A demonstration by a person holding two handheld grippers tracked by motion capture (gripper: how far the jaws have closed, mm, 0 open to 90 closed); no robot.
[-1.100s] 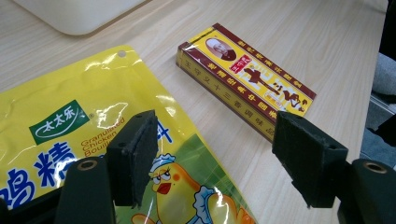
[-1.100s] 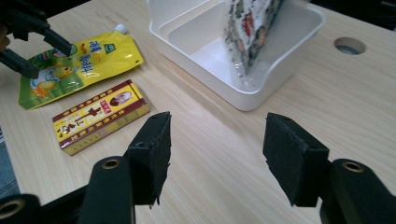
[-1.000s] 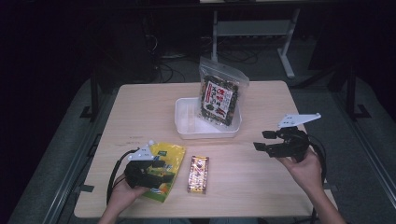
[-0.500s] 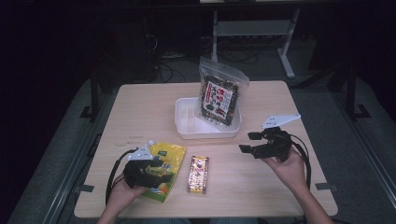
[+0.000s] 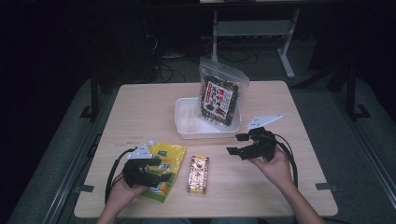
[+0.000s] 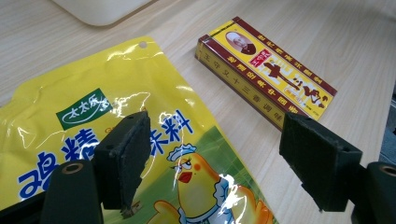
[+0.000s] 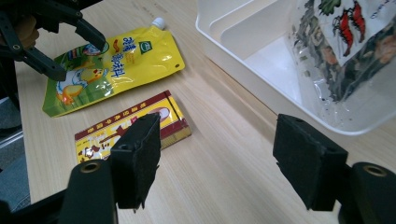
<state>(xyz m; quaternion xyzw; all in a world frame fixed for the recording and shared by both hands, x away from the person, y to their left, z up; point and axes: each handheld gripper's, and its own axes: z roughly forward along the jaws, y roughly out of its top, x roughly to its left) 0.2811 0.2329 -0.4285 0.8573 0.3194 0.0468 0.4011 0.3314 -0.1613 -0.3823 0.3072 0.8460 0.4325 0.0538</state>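
Yellow foil catches the light on the spouted pouch (image 5: 164, 169), which lies flat at the near left of the wooden table (image 5: 140, 112); it carries a green logo patch, blue characters and a cartoon chicken, and its white cap points toward the far side in the right gripper view. The left gripper (image 5: 161, 170) hangs just over the pouch with its jaws spread wide, nothing between the pads; in the left gripper view one pad sits above the printed face and the other above bare wood beside the box. Just right of the pouch lies a slim yellow and maroon box (image 5: 198, 174), flat, with a small portrait at one end. Its long axis runs roughly away from the person, nearly parallel to the pouch. Beyond them, near the table's middle, stands a white plastic tray (image 5: 184, 122) with inner dividers, and a clear bag (image 5: 218, 99) of dark dried food with a red and white label leans upright in its right part. The right gripper (image 5: 238, 143) is held above the table just in front of the tray's near right corner, jaws wide apart and empty, aimed leftward toward the box. Between the two grippers only the box lies on the wood.
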